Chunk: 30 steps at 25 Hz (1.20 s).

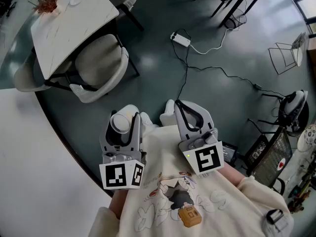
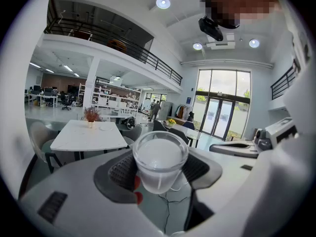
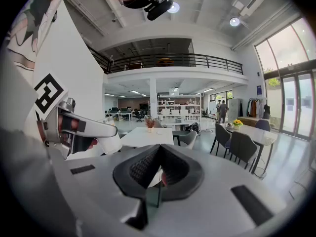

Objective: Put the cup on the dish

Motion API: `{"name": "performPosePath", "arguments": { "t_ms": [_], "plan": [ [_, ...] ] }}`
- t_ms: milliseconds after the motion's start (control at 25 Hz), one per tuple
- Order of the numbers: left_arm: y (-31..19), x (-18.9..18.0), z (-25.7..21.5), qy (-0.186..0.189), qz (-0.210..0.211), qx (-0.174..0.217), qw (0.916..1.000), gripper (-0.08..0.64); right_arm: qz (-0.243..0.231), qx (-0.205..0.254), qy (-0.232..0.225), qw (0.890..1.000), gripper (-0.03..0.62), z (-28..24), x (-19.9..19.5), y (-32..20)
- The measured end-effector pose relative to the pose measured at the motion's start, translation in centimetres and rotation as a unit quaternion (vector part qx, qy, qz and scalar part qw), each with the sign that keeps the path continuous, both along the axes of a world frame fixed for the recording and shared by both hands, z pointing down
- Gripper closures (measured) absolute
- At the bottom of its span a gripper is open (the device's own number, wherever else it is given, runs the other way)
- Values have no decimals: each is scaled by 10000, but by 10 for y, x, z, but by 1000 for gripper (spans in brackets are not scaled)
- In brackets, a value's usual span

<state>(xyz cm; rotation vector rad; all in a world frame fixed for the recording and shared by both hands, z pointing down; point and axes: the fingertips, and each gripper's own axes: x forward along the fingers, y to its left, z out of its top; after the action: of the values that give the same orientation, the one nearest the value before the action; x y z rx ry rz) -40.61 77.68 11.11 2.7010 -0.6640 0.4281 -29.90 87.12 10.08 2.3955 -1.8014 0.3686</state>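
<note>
A small frosted white cup (image 2: 160, 161) sits upright between the ribbed pads of my left gripper (image 2: 160, 171), which is shut on it. In the head view the cup (image 1: 119, 123) shows its round top in the left gripper (image 1: 122, 130), held close to the person's chest above the floor. My right gripper (image 1: 179, 108) is beside it, shut with nothing in it; its pads (image 3: 148, 166) meet in the right gripper view. The left gripper's arm (image 3: 79, 130) shows there at the left. I see no dish for certain; a pale round thing (image 1: 76, 0) lies on the far white table.
A large white tabletop (image 1: 29, 172) fills the lower left. A smaller white table (image 1: 74, 21) with a dried plant (image 1: 48, 4) and grey chairs (image 1: 98, 63) stands farther off. A power strip with cables (image 1: 180, 38) lies on the grey floor.
</note>
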Motion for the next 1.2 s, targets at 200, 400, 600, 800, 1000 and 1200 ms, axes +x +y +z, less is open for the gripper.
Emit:
{"name": "performPosePath", "arguments": {
  "t_ms": [200, 400, 600, 800, 1000, 1200],
  "plan": [
    [6, 4, 1, 35, 118, -19, 9999, 290, -103, -105, 45, 9999, 588, 3, -4, 0],
    [15, 14, 4, 24, 219, -43, 9997, 289, -13, 49, -83, 10000, 586, 1, 4, 9],
    [23, 31, 6, 15, 181, -82, 9998, 288, 46, 203, -73, 9998, 586, -1, 24, 18],
    [33, 48, 22, -28, 10, -190, 9998, 290, -76, 107, -328, 9994, 586, 15, 44, 25],
    [30, 64, 32, -140, 9, -357, 9993, 290, -19, -43, -495, 9988, 586, 27, 62, 28],
    [-2, 92, 45, -280, 81, -496, 9983, 288, 34, -270, -508, 9983, 586, 40, 92, -1]
  ]
}}
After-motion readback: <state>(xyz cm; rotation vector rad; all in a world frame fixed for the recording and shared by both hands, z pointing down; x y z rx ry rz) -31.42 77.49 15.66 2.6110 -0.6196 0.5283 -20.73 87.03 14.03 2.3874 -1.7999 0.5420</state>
